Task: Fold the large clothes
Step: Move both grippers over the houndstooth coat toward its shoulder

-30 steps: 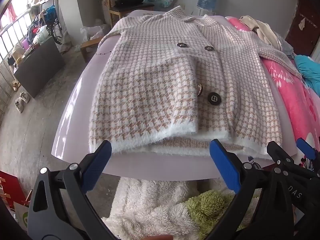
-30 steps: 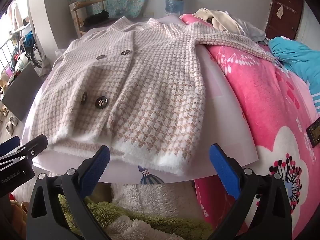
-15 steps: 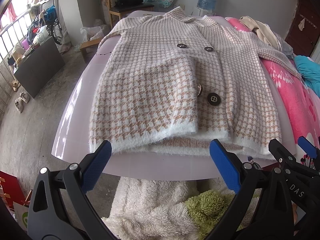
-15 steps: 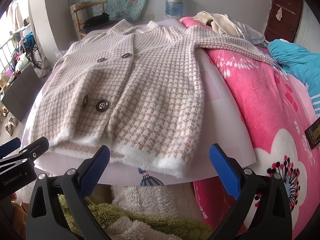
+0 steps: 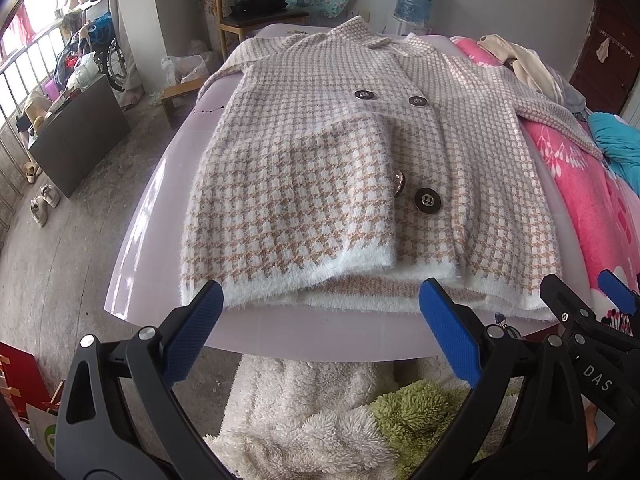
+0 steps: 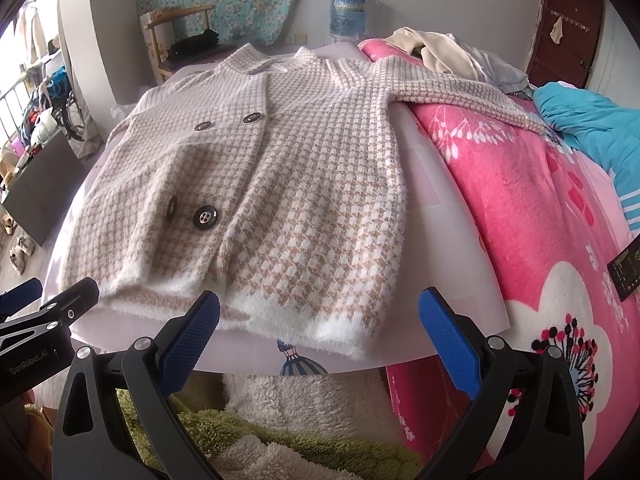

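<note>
Little has been moved since the earlier frames — only a slight drift of both views. Left gripper and right gripper are held wide open, empty, just short of the fuzzy hem. The houndstooth coat is spread flat on the bench — soft, bulky, best pinched at hem corners.
</note>
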Available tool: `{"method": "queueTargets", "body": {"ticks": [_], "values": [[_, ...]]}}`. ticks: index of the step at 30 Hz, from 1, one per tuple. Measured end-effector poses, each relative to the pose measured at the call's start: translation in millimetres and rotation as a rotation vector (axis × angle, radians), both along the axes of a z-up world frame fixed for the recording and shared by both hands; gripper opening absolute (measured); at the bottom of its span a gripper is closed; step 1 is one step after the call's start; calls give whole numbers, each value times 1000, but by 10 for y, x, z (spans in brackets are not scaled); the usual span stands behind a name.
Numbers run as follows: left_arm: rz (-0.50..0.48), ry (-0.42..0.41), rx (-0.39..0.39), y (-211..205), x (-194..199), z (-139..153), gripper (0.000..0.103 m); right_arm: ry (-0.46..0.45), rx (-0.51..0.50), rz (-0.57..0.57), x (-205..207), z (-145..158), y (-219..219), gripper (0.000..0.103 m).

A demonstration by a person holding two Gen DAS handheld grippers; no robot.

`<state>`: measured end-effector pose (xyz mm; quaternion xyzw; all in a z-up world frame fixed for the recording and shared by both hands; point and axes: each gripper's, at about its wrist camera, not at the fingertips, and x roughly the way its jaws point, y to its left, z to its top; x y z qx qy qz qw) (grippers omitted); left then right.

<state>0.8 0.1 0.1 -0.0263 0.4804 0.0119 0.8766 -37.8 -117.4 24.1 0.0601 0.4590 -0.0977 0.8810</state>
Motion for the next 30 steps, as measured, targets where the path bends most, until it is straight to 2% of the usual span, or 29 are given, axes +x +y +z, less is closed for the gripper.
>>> {"method": "queueTargets", "body": {"ticks": [30], "values": [[5, -14, 2, 78, -6, 166, 95, -15, -5, 0, 26, 68, 10, 97]]}}
